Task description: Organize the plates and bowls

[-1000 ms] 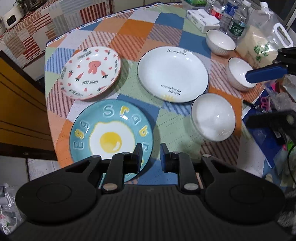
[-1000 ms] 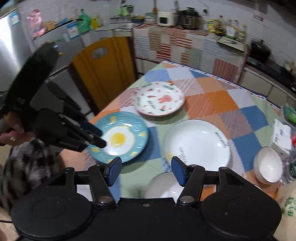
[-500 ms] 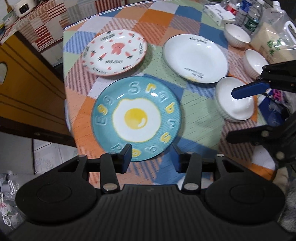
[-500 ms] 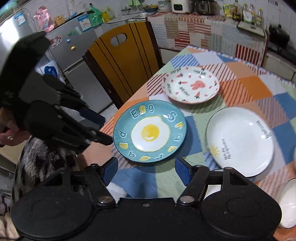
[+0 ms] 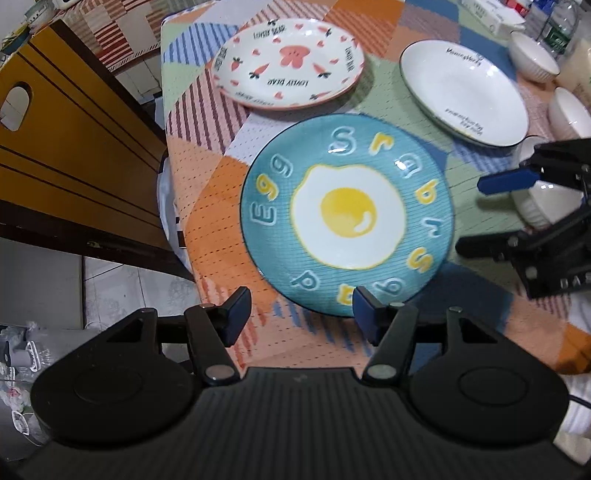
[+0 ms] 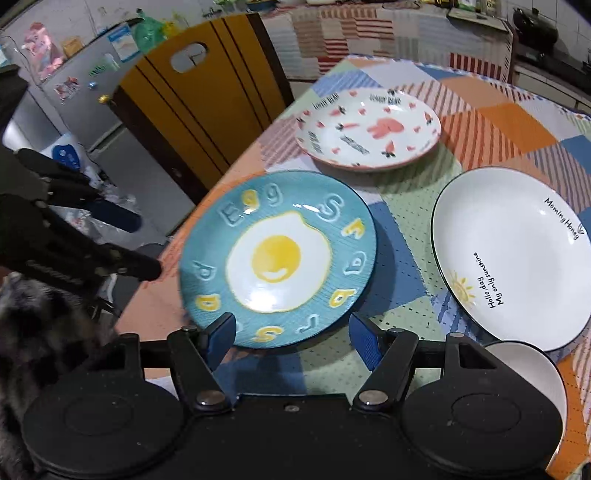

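A blue egg plate [image 5: 347, 218] [image 6: 277, 258] lies flat near the table's edge. My left gripper [image 5: 299, 314] is open, its fingers just short of the plate's near rim; it also shows at the left of the right wrist view [image 6: 122, 243]. My right gripper [image 6: 291, 339] is open, fingers straddling the plate's other rim; it also shows in the left wrist view [image 5: 491, 214]. A pink rabbit plate [image 5: 288, 72] [image 6: 369, 129] and a white plate [image 5: 465, 92] [image 6: 517, 254] lie beyond. A white bowl [image 5: 539, 199] [image 6: 528, 369] sits by my right gripper. Two more bowls [image 5: 532, 61] [image 5: 570, 114] stand farther back.
A patchwork cloth [image 5: 207, 206] covers the table. A yellow wooden chair [image 5: 66, 147] [image 6: 199, 103] stands against the table's edge by the egg plate. Bottles and a bag [image 5: 554, 29] crowd the far corner. A fridge [image 6: 55, 92] stands behind the chair.
Both grippers have moved closer to the blue egg plate from opposite sides. The left gripper's fingers have opened wider. No dish has moved.
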